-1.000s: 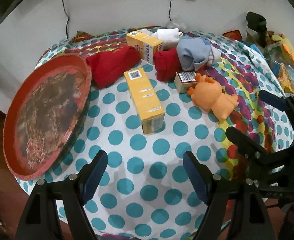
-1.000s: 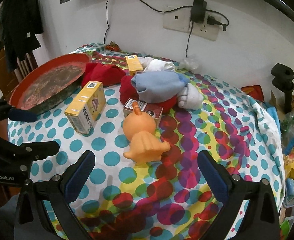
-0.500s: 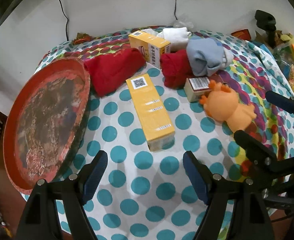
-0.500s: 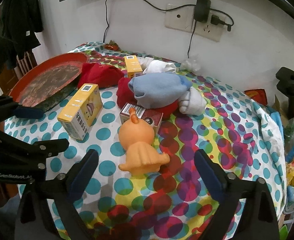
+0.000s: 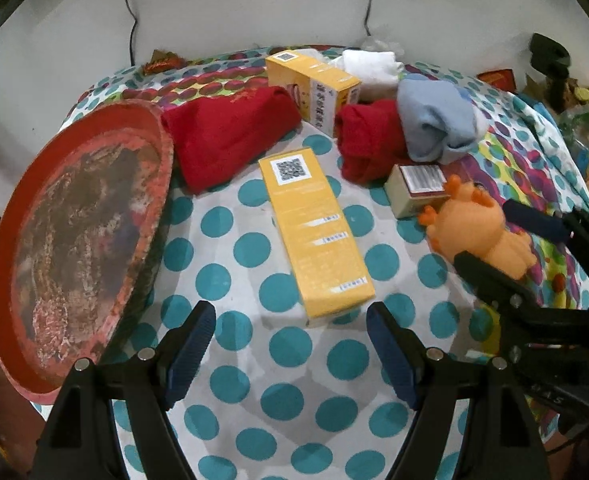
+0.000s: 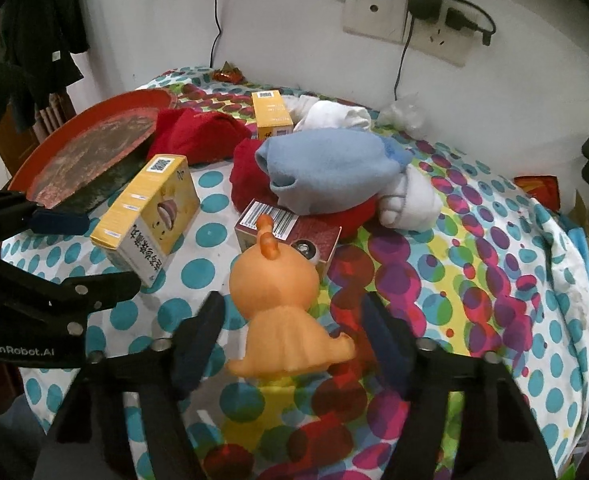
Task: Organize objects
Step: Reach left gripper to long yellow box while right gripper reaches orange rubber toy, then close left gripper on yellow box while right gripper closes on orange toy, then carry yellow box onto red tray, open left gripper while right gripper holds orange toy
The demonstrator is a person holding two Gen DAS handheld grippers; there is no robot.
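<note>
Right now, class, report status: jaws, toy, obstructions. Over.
Right gripper jaws closing around orange toy, not yet gripping. Left gripper open, before yellow box. Small box touches toy.

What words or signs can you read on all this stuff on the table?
"GenRobot.AI": white letters on the left gripper.
Near yellow box: a QR code on top; its big side characters and small labels are too blurred to read.
Far yellow box: QR code; print unreadable.
Small red box: barcode only; digits too small.

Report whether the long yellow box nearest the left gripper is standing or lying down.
Lying down: the long yellow box rests flat on the tablecloth, its broad face up.
</note>
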